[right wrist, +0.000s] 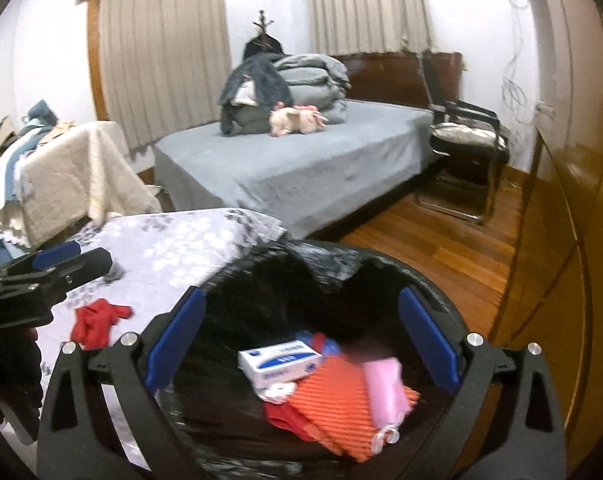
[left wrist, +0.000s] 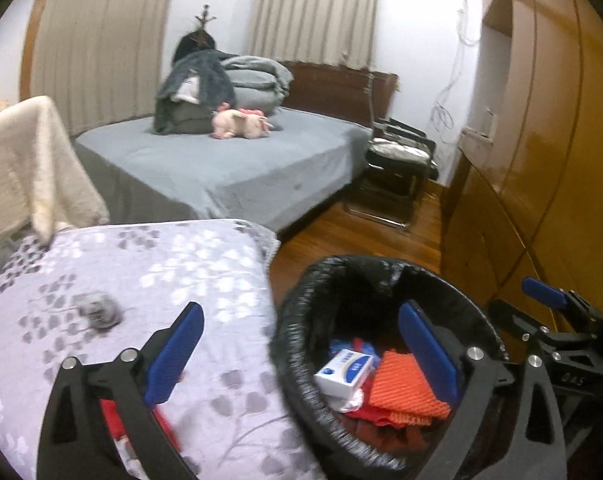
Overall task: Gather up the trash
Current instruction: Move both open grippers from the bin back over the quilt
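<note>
A: What's nearest the bin (right wrist: 441, 280)?

B: The right tongs (right wrist: 301, 344) hang over its mouth, spread wide and holding nothing. Inside the bin lie a white box (right wrist: 279, 362), an orange ribbed sheet (right wrist: 333, 404), a pink wrapper (right wrist: 385, 396) that looks blurred, and a red scrap (right wrist: 279, 416).

A: And the left tongs (left wrist: 301, 356)?

B: Also wide and empty; one finger (left wrist: 173, 356) sits over the floral surface (left wrist: 141, 264) left of the bin, the other over the bin's opening.

A: Any trash outside the bin?

B: A red rag (right wrist: 97, 322) lies on the surface just left of the bin, and farther left a small grey wad (left wrist: 97, 312).

A: Beyond the bin?

B: A grey bed (right wrist: 301, 168) with a pink plush (right wrist: 297, 120) and folded bedding (right wrist: 313, 76), a black chair (right wrist: 465, 140) to its right, and a cream cloth (right wrist: 77, 172) draped to the left.
</note>
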`<move>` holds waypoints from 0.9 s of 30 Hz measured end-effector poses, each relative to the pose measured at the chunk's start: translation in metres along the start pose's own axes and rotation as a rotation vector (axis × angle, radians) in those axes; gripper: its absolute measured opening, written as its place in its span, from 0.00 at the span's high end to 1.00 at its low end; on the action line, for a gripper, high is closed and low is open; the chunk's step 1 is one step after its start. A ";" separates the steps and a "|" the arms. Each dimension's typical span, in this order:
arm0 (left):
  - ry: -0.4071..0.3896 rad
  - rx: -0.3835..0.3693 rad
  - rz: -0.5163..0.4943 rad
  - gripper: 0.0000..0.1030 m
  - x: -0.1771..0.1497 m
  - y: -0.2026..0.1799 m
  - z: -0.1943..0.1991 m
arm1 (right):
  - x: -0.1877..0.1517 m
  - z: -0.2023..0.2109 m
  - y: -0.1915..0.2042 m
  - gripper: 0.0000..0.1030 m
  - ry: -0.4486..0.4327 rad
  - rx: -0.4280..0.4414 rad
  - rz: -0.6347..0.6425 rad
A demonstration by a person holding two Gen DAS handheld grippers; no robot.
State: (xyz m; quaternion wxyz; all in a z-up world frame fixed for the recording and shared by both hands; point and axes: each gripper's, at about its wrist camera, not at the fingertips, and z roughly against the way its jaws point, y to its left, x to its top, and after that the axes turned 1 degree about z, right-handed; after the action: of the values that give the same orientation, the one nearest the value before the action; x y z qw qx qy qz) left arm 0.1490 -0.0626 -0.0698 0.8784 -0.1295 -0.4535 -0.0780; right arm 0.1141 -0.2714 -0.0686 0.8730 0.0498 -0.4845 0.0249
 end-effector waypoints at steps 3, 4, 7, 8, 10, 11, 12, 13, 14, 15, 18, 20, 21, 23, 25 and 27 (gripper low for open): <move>-0.017 0.032 0.025 0.06 -0.002 0.017 0.015 | 0.004 -0.001 0.018 0.08 -0.004 0.025 0.017; -0.021 0.043 0.032 0.06 -0.002 0.023 0.020 | 0.005 -0.002 0.025 0.08 -0.003 0.036 0.022; -0.038 0.081 0.050 0.06 -0.007 0.043 0.036 | 0.007 -0.003 0.045 0.08 -0.003 0.067 0.036; -0.043 0.099 0.055 0.06 -0.008 0.052 0.041 | 0.007 -0.003 0.050 0.08 -0.003 0.074 0.040; -0.047 0.126 0.066 0.06 -0.011 0.065 0.049 | 0.008 -0.008 0.066 0.08 0.000 0.094 0.053; -0.050 0.145 0.074 0.06 -0.013 0.074 0.055 | 0.008 -0.009 0.072 0.08 0.003 0.103 0.056; -0.052 0.160 0.078 0.06 -0.016 0.081 0.059 | 0.008 -0.011 0.080 0.08 0.006 0.118 0.060; -0.056 0.184 0.081 0.06 -0.019 0.090 0.065 | 0.008 -0.013 0.087 0.08 0.007 0.129 0.065; -0.058 0.200 0.082 0.06 -0.020 0.097 0.068 | 0.007 -0.015 0.094 0.08 0.009 0.141 0.074; -0.060 0.217 0.084 0.06 -0.022 0.103 0.071 | 0.008 -0.017 0.103 0.08 0.010 0.151 0.084; -0.063 0.265 0.098 0.06 -0.029 0.125 0.081 | 0.008 -0.024 0.124 0.08 0.013 0.184 0.101; -0.061 0.296 0.113 0.06 -0.034 0.139 0.086 | 0.008 -0.029 0.137 0.08 0.018 0.204 0.113; -0.059 0.311 0.122 0.06 -0.037 0.147 0.089 | 0.007 -0.033 0.147 0.08 0.021 0.217 0.124; -0.055 0.332 0.138 0.06 -0.041 0.159 0.092 | 0.006 -0.040 0.161 0.08 0.029 0.233 0.140; -0.049 0.352 0.150 0.06 -0.046 0.170 0.094 | 0.003 -0.046 0.171 0.08 0.040 0.246 0.150; -0.044 0.373 0.160 0.06 -0.052 0.179 0.096 | 0.001 -0.052 0.180 0.08 0.049 0.258 0.153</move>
State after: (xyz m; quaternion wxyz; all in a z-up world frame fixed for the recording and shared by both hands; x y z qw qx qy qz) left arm 0.0901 0.1383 -0.0864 0.8805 -0.0017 -0.4672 0.0802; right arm 0.1418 -0.0869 -0.0842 0.8665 0.1237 -0.4582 0.1545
